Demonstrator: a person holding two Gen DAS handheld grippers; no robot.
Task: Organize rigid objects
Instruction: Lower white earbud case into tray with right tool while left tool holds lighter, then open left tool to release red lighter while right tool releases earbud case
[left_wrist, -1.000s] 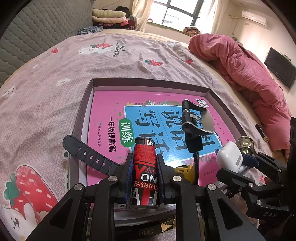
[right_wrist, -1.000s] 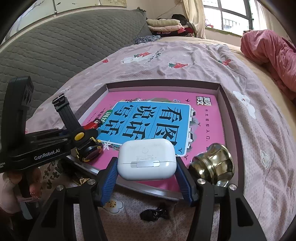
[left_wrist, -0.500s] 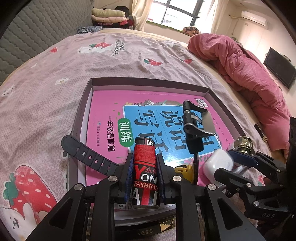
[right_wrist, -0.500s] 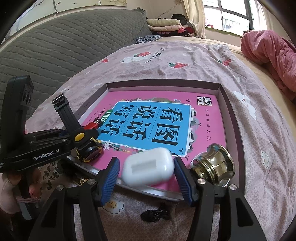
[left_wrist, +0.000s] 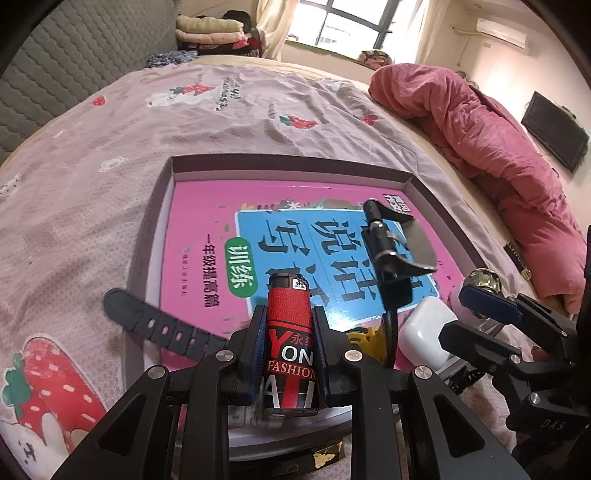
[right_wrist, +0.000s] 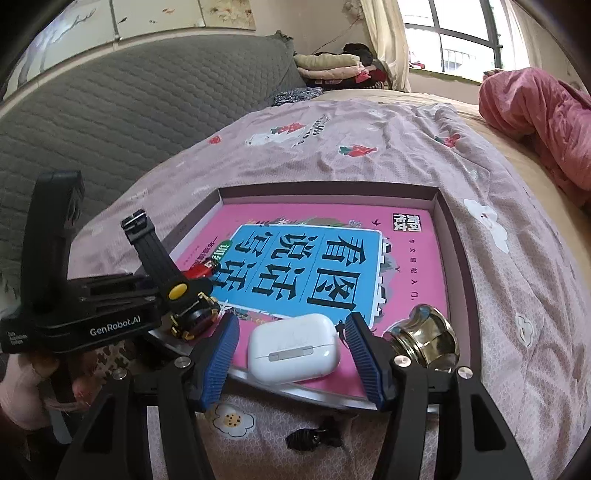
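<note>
My left gripper (left_wrist: 290, 350) is shut on a red and black lighter (left_wrist: 290, 332), held upright over the near edge of the shallow box (left_wrist: 288, 162). My right gripper (right_wrist: 293, 354) is open, its blue pads either side of a white earbud case (right_wrist: 293, 347) that lies on the pink book (right_wrist: 332, 258) in the box. The case also shows in the left wrist view (left_wrist: 424, 332). A black and yellow watch (right_wrist: 192, 310) lies over the box's near left edge, its strap (left_wrist: 162, 328) hanging outside. A brass knob (right_wrist: 424, 341) sits at the near right corner.
The box (right_wrist: 458, 236) rests on a pink bedsheet (left_wrist: 110, 147). A red quilt (left_wrist: 480, 122) is heaped at the right. A grey padded headboard (right_wrist: 129, 110) is at the left. A small black object (right_wrist: 314, 437) lies on the sheet below the box.
My right gripper has opened and let go of the white earbud case, which now lies on the pink book. My left gripper still holds the lighter in the same place.
</note>
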